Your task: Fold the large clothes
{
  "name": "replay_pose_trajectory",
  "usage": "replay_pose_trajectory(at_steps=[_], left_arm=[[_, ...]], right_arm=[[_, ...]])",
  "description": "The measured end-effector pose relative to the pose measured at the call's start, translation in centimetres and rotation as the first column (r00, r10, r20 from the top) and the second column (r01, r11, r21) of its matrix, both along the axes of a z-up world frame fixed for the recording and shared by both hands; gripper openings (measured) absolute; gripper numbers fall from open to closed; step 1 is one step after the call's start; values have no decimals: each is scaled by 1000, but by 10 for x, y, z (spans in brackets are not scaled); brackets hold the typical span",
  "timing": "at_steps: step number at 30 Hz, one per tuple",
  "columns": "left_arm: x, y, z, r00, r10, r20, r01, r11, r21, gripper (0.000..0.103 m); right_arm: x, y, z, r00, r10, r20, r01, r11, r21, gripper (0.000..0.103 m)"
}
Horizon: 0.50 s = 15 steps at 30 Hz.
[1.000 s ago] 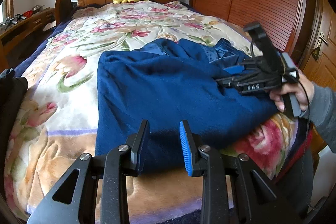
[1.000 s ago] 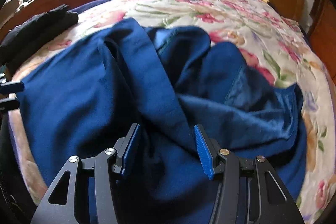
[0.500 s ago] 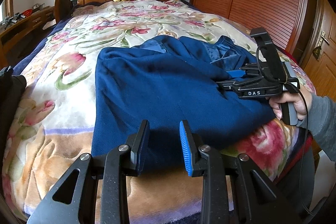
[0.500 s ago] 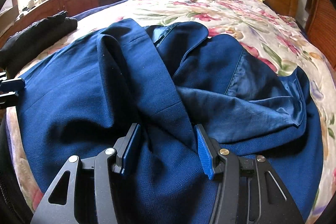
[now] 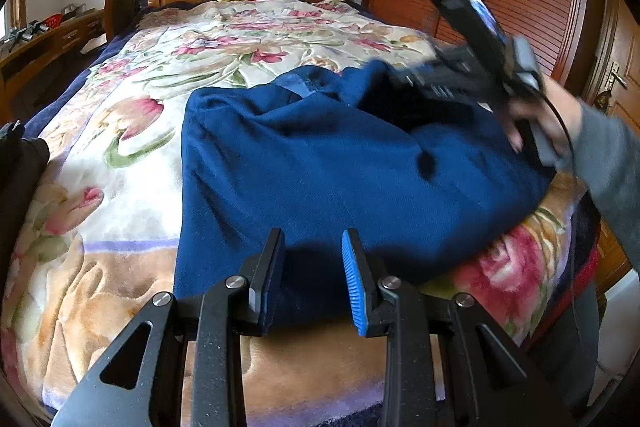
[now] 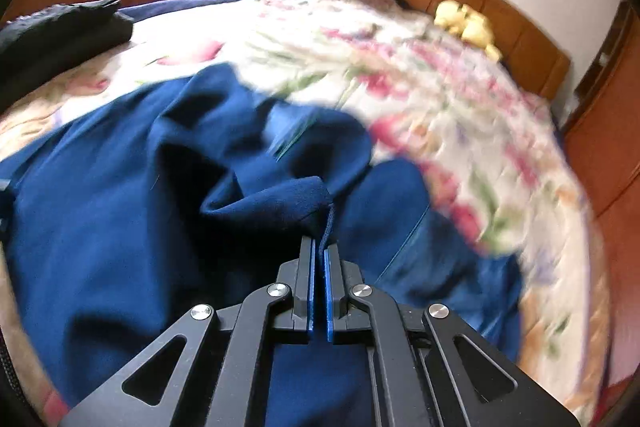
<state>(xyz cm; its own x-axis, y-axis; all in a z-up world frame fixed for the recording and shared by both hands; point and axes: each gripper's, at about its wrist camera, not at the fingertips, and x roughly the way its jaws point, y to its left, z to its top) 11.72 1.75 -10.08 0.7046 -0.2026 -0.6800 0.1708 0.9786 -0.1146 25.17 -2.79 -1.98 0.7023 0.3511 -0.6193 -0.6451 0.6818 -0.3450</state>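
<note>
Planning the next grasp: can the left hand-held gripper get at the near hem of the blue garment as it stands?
Probably yes. The left hand-held gripper is open, right above the blue garment hem on the floral blanket, nothing between.

The left gripper [image 5: 313, 255] hangs low with its fingers [image 5: 354, 273] spread apart, nothing between them. The right gripper [image 6: 320, 255] has its fingers pressed nearly together on a fold of cloth [image 6: 312, 199], carried by the right hand [image 5: 538, 115] (blurred, grey-sleeved) at the far right.
</note>
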Motion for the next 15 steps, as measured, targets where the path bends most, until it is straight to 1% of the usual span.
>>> replay_pose_trajectory(at_steps=[4,7,9,10,12,13,14,15], left_arm=[[0,4,1,1000,1,5,-1,1000,-3,30],[0,8,2,1000,6,10,-6,1000,-7,30],[0,10,2,1000,10,13,-10,1000,-9,30],[0,11,2,1000,10,14,-10,1000,-11,30],[0,12,2,1000,12,13,-12,1000,-12,30],[1,12,1,1000,12,12,-12,1000,-15,30],[1,11,1,1000,12,11,-12,1000,-19,30],[2,12,1,1000,12,9,-12,1000,-25,30]], right_arm=[[30,25,16,996,-32,78,35,998,-46,3],[50,43,21,996,-41,84,46,998,-54,3],[58,56,15,994,-42,98,51,995,-90,3],[63,60,8,995,-42,91,52,992,-111,3],[79,67,-7,999,-52,-8,51,990,-128,4],[87,67,-12,997,-72,-30,68,989,-129,5],[92,63,-13,995,-97,-35,92,989,-118,13],[97,54,-11,991,-119,-53,115,990,-78,20]])
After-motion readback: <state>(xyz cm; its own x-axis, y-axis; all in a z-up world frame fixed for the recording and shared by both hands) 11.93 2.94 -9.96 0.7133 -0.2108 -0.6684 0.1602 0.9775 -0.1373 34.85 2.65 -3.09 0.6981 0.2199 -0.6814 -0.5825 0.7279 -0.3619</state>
